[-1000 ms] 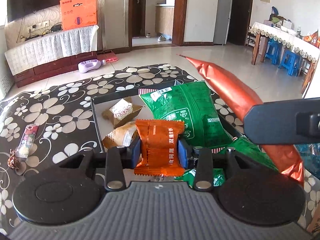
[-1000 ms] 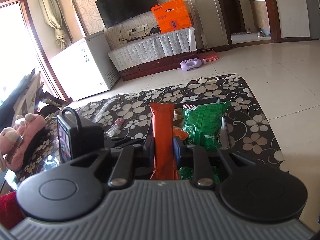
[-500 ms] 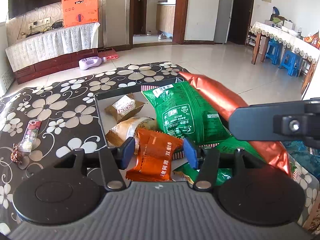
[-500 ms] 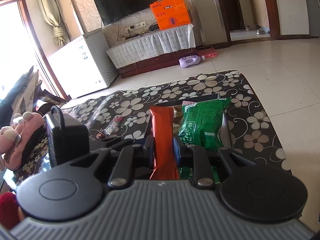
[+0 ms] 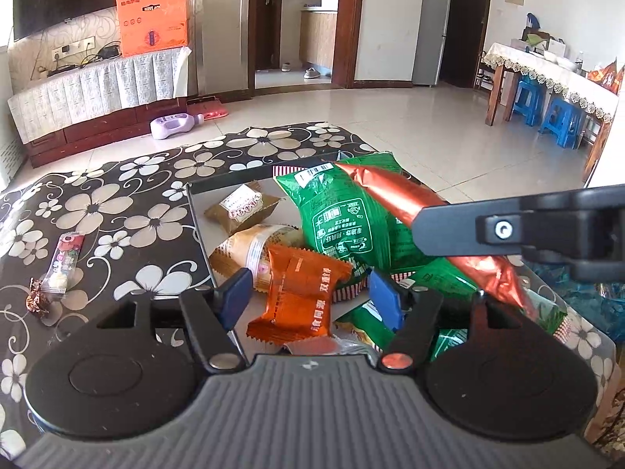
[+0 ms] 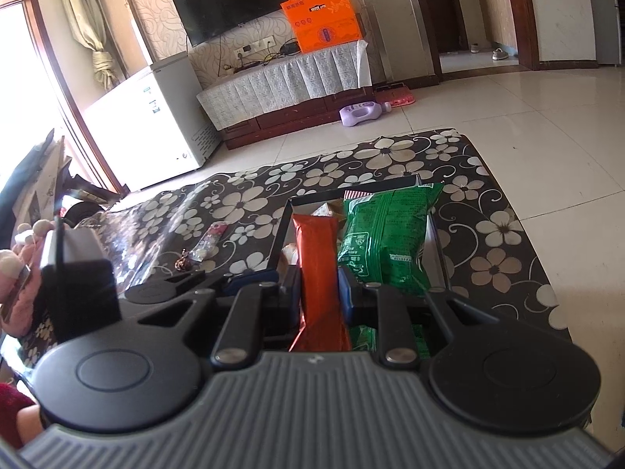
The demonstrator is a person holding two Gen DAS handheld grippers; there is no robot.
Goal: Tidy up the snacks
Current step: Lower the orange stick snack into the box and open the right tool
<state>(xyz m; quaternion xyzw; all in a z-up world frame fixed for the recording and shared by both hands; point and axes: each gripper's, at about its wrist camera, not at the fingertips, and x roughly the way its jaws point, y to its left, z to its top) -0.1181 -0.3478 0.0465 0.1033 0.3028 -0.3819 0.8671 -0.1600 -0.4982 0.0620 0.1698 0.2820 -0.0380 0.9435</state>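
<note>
The left hand-held gripper [image 5: 308, 297] is opening, its jaws clear of the orange packet [image 5: 299, 299] lying in the tray [image 5: 195, 211]. The right hand-held gripper [image 6: 318, 289] clamps the red stick pack [image 6: 316, 258] above the tray; dropped on that heap, it probably slides over the rim.

Pale tiled floor [image 5: 410, 125] mid-frame, wall TV [image 6: 234, 4] upper centre over cloth-draped cabinet [image 6: 281, 78], white chest freezer [image 6: 152, 117] left, bright sunlit window [image 6: 23, 78] far left.
</note>
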